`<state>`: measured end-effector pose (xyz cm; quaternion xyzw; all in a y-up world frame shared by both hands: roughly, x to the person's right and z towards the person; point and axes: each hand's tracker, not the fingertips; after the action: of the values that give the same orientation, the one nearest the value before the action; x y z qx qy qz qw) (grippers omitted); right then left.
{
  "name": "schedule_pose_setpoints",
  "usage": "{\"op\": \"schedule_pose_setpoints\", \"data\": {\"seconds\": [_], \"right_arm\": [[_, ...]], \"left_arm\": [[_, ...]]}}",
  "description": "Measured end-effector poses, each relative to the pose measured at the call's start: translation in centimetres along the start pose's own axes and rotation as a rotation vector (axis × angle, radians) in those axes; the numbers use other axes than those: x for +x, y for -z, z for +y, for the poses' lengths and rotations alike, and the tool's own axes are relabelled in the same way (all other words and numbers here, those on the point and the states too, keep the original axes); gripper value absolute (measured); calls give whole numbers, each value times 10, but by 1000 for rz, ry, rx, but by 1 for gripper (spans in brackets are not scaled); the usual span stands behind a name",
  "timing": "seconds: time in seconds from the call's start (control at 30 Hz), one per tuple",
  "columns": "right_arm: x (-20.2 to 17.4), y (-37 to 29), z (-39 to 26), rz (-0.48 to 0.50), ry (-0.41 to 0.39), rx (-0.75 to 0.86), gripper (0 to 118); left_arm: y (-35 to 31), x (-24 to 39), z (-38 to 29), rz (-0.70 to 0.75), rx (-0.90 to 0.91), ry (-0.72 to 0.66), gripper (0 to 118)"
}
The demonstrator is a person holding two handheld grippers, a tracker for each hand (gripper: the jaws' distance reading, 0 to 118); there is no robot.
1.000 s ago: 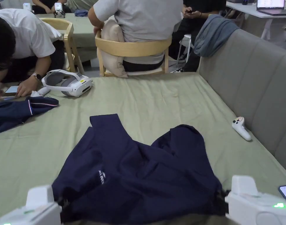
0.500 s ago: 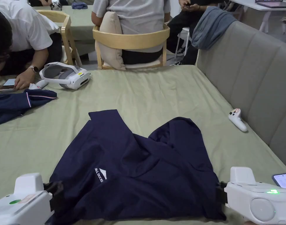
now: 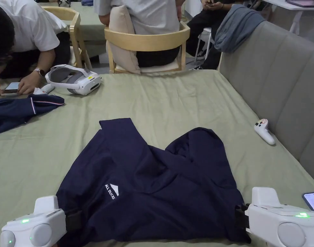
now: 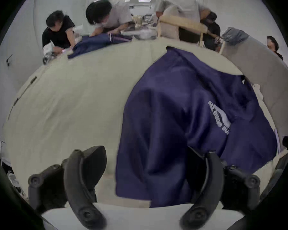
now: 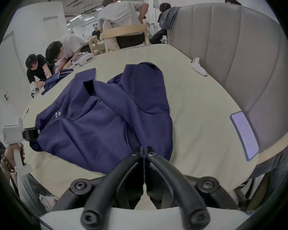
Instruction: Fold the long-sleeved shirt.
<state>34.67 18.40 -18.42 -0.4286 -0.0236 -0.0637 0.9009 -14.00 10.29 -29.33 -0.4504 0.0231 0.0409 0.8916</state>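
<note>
The left gripper [image 3: 71, 220] is sitting at the near left corner of the navy long-sleeved shirt [image 3: 153, 189], its jaws standing wide apart with the cloth's edge lying between them, not pinched. The shirt is lying rumpled on the green-covered table [image 3: 172, 99], near the front edge, with a white logo showing. At its near right corner the right gripper [image 5: 144, 151] is pinching the hem, jaws closed tight on the fabric. Further right, a phone [image 5: 244, 134] is lying beside the grey sofa back [image 3: 281, 86].
</note>
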Motion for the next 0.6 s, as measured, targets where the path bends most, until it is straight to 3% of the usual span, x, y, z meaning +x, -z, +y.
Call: {"op": "schedule_pose_setpoints", "data": {"seconds": [0.07,0.13,0.17,0.2,0.23,0.3,0.33,0.4,0.43,0.47,0.6], "right_arm": [[1,3,6,-3,-10,3,0],[-5,-3,17,-5,-38,12,0],[-8,-3,24,-5,-48,14,0],[-11,-3,29,-2,-58,21,0],[-16,-2,38,7,-76,33,1],[-20,5,50,37,-102,46,4],[-25,10,57,60,-124,33,23],[-35,31,63,114,-174,-42,92],[-42,48,64,135,-220,-85,105],[-50,60,63,148,-249,-100,103],[-77,116,56,129,-333,-172,68]], "left_arm": [[13,14,-12,4,-23,40,79],[3,24,-15,39,29,95,41],[-20,32,-10,11,13,81,41],[-29,35,-10,94,38,103,27],[-37,35,-9,-40,55,110,13],[-34,26,-6,-43,33,59,13],[-32,19,-5,-16,54,84,13],[-31,18,-8,-16,69,93,13],[-33,17,-8,-21,65,94,13],[-32,16,-10,-60,35,68,13],[-35,22,-16,-65,24,63,13]]}}
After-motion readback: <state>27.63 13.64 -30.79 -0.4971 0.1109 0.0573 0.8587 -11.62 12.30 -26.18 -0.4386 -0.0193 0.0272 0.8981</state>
